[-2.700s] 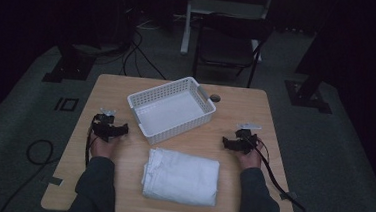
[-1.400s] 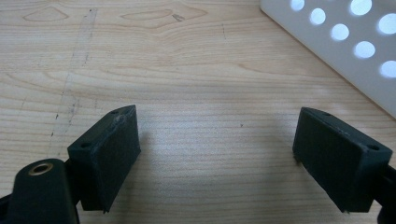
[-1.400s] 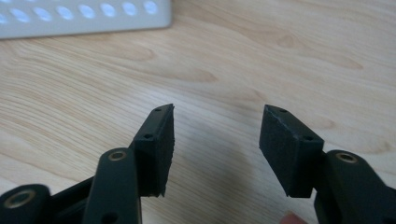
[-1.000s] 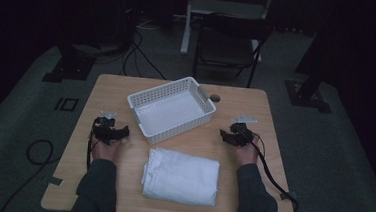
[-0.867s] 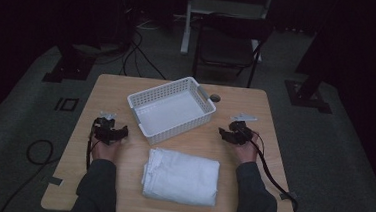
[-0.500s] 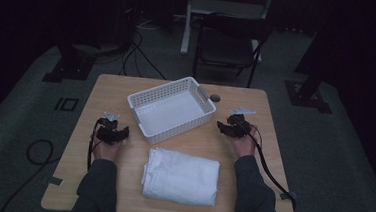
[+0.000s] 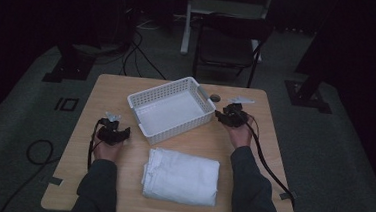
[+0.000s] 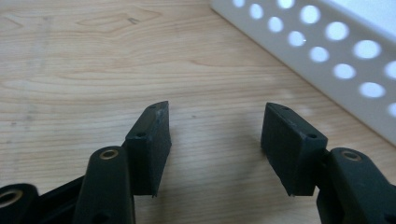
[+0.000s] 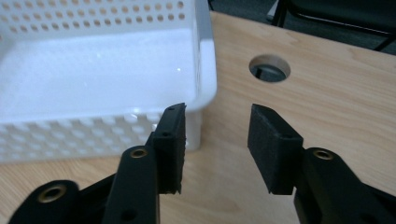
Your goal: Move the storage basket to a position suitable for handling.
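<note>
Wooden table (image 7: 268, 141): white basket (image 7: 171, 111) between two empty, parted grippers, left (image 7: 124, 133), right (image 7: 219, 115).

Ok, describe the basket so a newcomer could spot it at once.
On the wooden table, look at the far half, between the two grippers. The white plastic basket sits there at an angle, empty, its walls dotted with round holes, unlike the soft folded white cloth nearer the person.

1 high overview, 2 close claw views, shared basket (image 7: 171, 111)

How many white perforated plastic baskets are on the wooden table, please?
1. The white perforated plastic basket stands at the table's far middle, beyond the folded white cloth; nothing in view could hide another.
</note>
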